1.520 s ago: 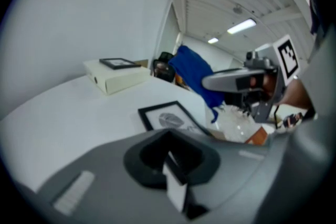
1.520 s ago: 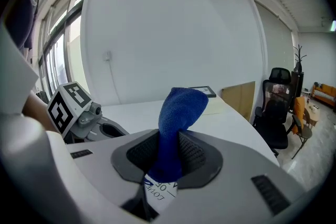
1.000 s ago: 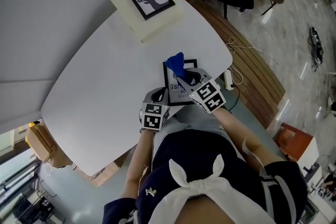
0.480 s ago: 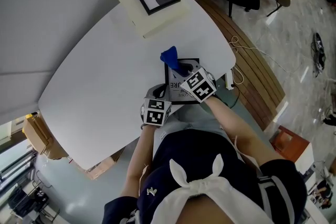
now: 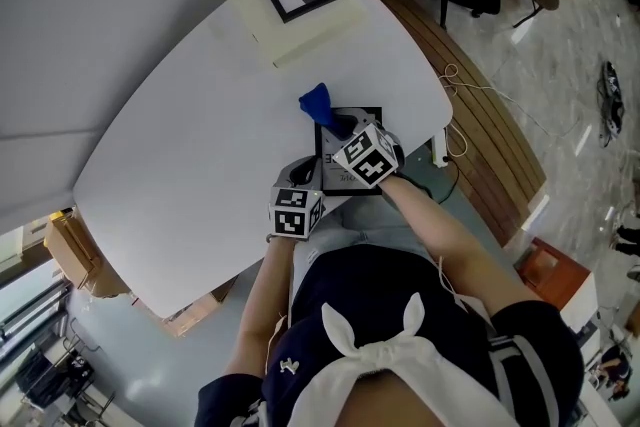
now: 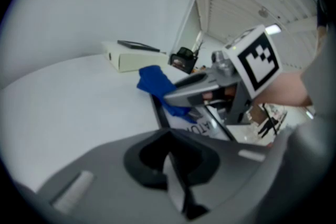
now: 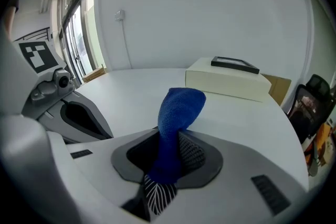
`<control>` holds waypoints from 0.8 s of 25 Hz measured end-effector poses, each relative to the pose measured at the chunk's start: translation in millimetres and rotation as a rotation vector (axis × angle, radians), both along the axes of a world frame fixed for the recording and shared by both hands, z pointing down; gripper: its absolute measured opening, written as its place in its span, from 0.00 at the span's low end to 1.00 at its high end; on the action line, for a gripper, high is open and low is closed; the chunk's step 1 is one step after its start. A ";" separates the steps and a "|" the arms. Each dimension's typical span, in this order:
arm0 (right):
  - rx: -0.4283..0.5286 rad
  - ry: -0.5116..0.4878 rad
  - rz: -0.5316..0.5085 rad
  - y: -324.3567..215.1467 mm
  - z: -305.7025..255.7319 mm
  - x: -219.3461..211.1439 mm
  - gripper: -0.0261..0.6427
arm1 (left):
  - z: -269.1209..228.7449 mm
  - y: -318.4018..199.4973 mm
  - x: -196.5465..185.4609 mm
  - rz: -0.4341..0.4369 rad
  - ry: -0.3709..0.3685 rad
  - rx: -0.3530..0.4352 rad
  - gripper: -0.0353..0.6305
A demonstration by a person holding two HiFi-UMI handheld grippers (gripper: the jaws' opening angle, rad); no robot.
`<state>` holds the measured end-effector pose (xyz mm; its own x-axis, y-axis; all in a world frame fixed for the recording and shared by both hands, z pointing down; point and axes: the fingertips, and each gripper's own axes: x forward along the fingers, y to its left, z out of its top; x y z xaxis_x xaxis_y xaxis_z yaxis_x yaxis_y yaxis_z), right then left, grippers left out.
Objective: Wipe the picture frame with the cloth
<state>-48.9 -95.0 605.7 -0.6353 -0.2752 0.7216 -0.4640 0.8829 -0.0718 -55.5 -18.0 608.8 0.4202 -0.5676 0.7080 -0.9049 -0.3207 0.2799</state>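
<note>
Head cam's looking steeply down over the table (image 5: 190, 145); both gripper cams are riding low & close, facing the far box (image 5: 300, 25), which the head view's also showing.

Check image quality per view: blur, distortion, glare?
Head view: sharp, table evenly lit, no glare. Left gripper view: fisheye bend, dark corners, soft overall, left claw blurred up close, top right washed out. Right gripper view: same fisheye and dark corners, but the cloth is crisp.

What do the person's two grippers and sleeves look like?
Both the left gripper and right gripper have smooth light grey shells with a dark recess round the jaws. Each carries a cube with black-and-white square markers. The right pads are ribbed. The person wears a dark navy top with a white bow.
</note>
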 end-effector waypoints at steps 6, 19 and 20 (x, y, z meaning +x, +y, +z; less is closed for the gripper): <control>-0.026 0.010 0.018 0.6 3.6 0.8 0.17 | 2.0 -0.1 3.7 0.069 -0.068 0.005 0.05; -0.081 0.051 -0.034 13.9 4.9 -2.8 0.17 | 1.2 -0.9 3.7 0.071 -0.090 0.024 0.05; -0.084 0.054 -0.041 16.0 4.5 -2.9 0.17 | 0.7 -0.9 3.7 0.072 -0.090 0.026 0.05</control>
